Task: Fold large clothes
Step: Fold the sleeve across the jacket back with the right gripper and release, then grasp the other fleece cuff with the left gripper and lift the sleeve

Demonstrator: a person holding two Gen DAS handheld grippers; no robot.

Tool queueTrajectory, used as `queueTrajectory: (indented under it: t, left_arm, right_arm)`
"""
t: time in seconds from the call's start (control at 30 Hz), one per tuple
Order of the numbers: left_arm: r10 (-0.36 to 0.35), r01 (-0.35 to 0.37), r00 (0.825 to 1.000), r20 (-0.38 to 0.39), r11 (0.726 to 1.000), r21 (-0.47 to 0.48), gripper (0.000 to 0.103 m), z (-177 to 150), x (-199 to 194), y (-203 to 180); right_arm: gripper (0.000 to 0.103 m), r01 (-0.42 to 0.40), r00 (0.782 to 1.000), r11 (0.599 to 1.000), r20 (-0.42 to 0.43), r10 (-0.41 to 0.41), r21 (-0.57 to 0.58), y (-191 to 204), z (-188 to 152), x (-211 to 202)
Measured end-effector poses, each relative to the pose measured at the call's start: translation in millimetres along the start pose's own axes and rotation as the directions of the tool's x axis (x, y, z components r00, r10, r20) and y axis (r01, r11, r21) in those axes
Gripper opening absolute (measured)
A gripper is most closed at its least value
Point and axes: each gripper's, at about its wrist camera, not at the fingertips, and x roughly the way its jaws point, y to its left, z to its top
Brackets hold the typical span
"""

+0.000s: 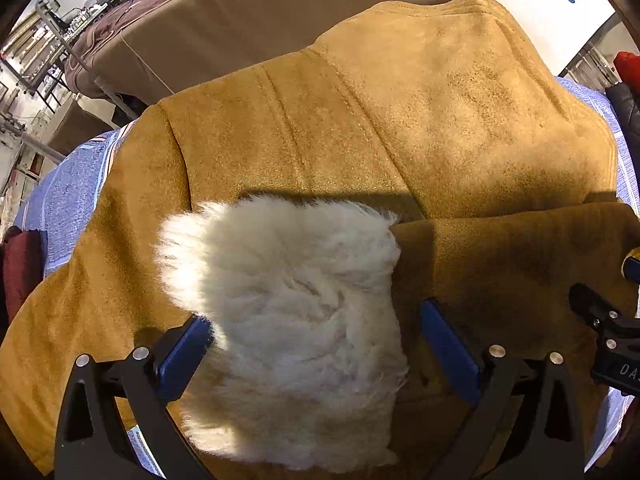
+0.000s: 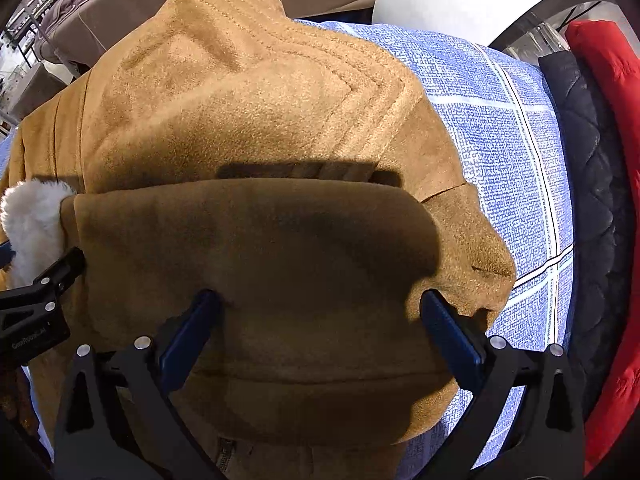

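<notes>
Hovering over the tan coat [image 1: 440,128], you have both grippers pointed steeply down with their fingers spread wide and nothing pinched between them. The coat lies spread on the blue checked sheet [image 2: 500,92], collar end away from you, with one fold already laid across its near part. Your left gripper [image 1: 316,344] straddles the white fur trim [image 1: 288,300] that sits on the near part of the coat; the blue pads stand on either side of the fur without pressing it. Your right gripper [image 2: 320,328] straddles the folded flap [image 2: 256,240] just right of that fur, pads apart from the cloth as far as you can see. That spacing looks chosen so you hold the folded edge at two points and keep it straight. A dark quilted jacket [image 2: 592,168] and a red garment [image 2: 608,92] lie beyond the coat's right side, clear of your work
</notes>
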Motion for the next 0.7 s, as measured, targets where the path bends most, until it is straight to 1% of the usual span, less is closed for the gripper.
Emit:
queueTrajectory:
  t: [0.1, 0.23, 0.3, 0.43, 0.5, 0.57, 0.7]
  left_arm:
    - [-0.003, 0.003, 1.0, -0.011, 1.0, 0.001, 0.099, -1, 2, 1]
    - [0.006, -0.007, 0.999, -0.043, 1.0, -0.01, 0.098, 7, -8, 3]
    - [0.018, -0.019, 0.999, -0.05, 1.0, -0.011, 0.097, 3, -20, 6]
    - [-0.013, 0.014, 1.0, 0.013, 0.999, -0.053, 0.097, -26, -55, 27]
    - [-0.019, 0.021, 0.999, 0.026, 0.995, -0.095, 0.097, -48, -70, 43]
    - [-0.014, 0.018, 0.999, 0.032, 0.991, -0.136, 0.097, -68, -80, 58]
    - [0.043, -0.032, 0.998, 0.043, 0.973, -0.227, 0.097, -120, -103, 101]
  right_arm:
    - [0.099, -0.004, 1.0, 1.0, -0.012, 0.004, 0.0, 0, 2, 3]
    - [0.099, -0.006, 1.0, 1.0, 0.029, 0.006, -0.007, -5, -2, 2]
    - [0.099, -0.01, 0.999, 1.0, 0.047, 0.01, -0.003, -6, -5, -1]
    - [0.099, -0.015, 0.999, 1.0, 0.028, 0.014, 0.015, -6, -8, -16]
    - [0.098, -0.055, 0.998, 0.998, 0.03, 0.054, 0.036, -8, -11, -26]
    - [0.097, -0.108, 0.993, 0.993, 0.047, 0.105, 0.052, -8, -16, -38]
    - [0.097, -0.148, 0.986, 0.989, 0.084, 0.145, 0.024, 1, -37, -67]
